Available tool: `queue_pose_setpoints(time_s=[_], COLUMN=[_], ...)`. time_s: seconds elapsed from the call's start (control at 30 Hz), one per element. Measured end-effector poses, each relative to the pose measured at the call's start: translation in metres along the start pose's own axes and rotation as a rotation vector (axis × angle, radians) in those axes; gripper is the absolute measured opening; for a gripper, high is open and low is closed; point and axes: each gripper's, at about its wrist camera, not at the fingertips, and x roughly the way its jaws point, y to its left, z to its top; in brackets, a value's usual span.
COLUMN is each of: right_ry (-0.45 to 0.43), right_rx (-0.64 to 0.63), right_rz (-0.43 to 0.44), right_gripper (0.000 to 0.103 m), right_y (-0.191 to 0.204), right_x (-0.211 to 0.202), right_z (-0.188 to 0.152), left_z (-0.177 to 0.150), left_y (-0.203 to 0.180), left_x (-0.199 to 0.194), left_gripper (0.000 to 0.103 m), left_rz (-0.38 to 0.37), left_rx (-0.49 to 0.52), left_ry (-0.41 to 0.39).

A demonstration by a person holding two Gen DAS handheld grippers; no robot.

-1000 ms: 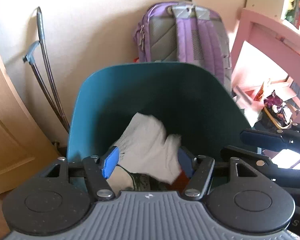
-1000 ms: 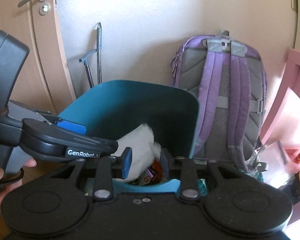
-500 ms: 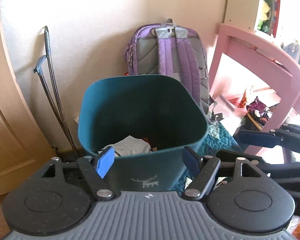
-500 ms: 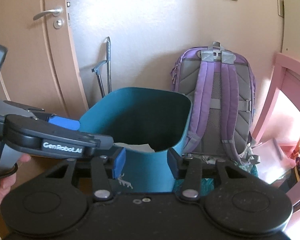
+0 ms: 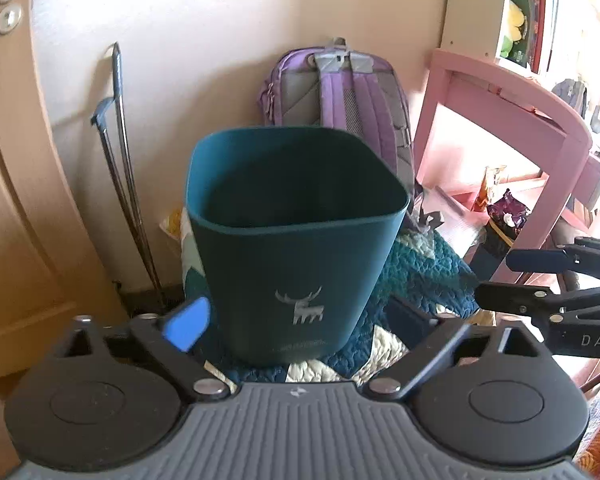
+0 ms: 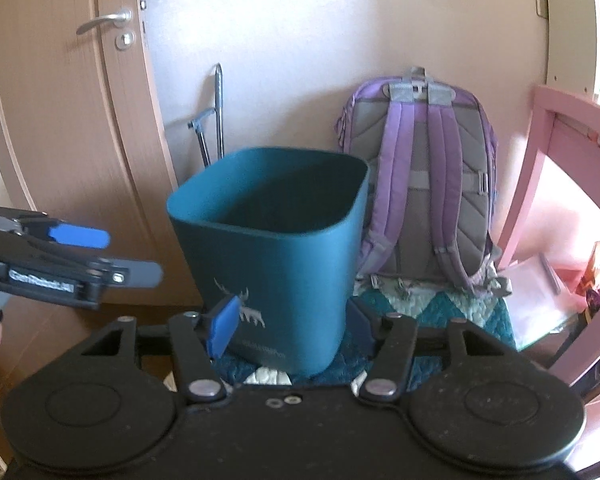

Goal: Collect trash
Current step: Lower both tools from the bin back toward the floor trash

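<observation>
The left tool [image 5: 300,322] has its jaws opening and already spread wide, with nothing gripped between the blue pads [image 5: 186,322]; the teal bin only shows through the gap, farther off. The right tool [image 6: 290,328] is also opening, its pads apart and holding nothing, though the base of the bin appears between them in its view. Each tool shows in the other's camera: the right one at the right edge of the left view, the left one at the left edge of the right view, both empty. The bin [image 5: 296,240], marked with a pale deer figure [image 5: 300,306], stands upright on a quilted teal and cream blanket [image 5: 416,276], just ahead of both tools; its inside is too dark to make out. Behind it a purple backpack [image 6: 420,184] leans on the wall, and thin metal poles [image 5: 120,168] stand beside a wooden door [image 6: 60,120]. A pink desk [image 5: 508,120] stands to the right.
</observation>
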Motion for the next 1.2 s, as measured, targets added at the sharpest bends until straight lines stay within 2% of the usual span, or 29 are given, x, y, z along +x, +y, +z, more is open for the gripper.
queue_pose_setpoints(time_s=[0.2, 0.3, 0.47, 0.73, 0.83, 0.93, 1.03, 1.2], right_ry=[0.06, 0.121, 0.253, 0.466, 0.58, 0.674, 0.751, 0.859], right_rx=[0.017, 0.041, 0.067, 0.183, 0.222, 0.321, 0.327, 0.294], right_rz=[-0.01, -0.017, -0.048, -0.069, -0.12, -0.105, -0.088, -0.042], right_gripper=[0.059, 0.059, 0.059, 0.059, 0.059, 0.059, 0.059, 0.059], right_y=[-0.01, -0.02, -0.039, -0.077, -0.093, -0.112, -0.12, -0.126], right_x=[0.018, 0.037, 0.081, 0.153, 0.186, 0.217, 0.245, 0.292], right_z=[-0.043, -0.07, -0.124, -0.21, -0.237, -0.26, -0.277, -0.306], left_z=[-0.043, -0.072, -0.128, -0.213, -0.242, -0.271, -0.29, -0.317], left_y=[0.015, 0.024, 0.025, 0.025, 0.027, 0.029, 0.025, 0.014], left_x=[0.016, 0.034, 0.074, 0.16, 0.194, 0.226, 0.253, 0.302], left_gripper=[0.102, 0.102, 0.102, 0.102, 0.102, 0.102, 0.102, 0.102], left_rz=[0.023, 0.016, 0.034, 0.075, 0.095, 0.119, 0.141, 0.114], left_rx=[-0.039, -0.087, -0.103, -0.187, -0.229, -0.271, -0.233, -0.201], left_ry=[-0.003, 0.041, 0.113, 0.334, 0.43, 0.519, 0.583, 0.674])
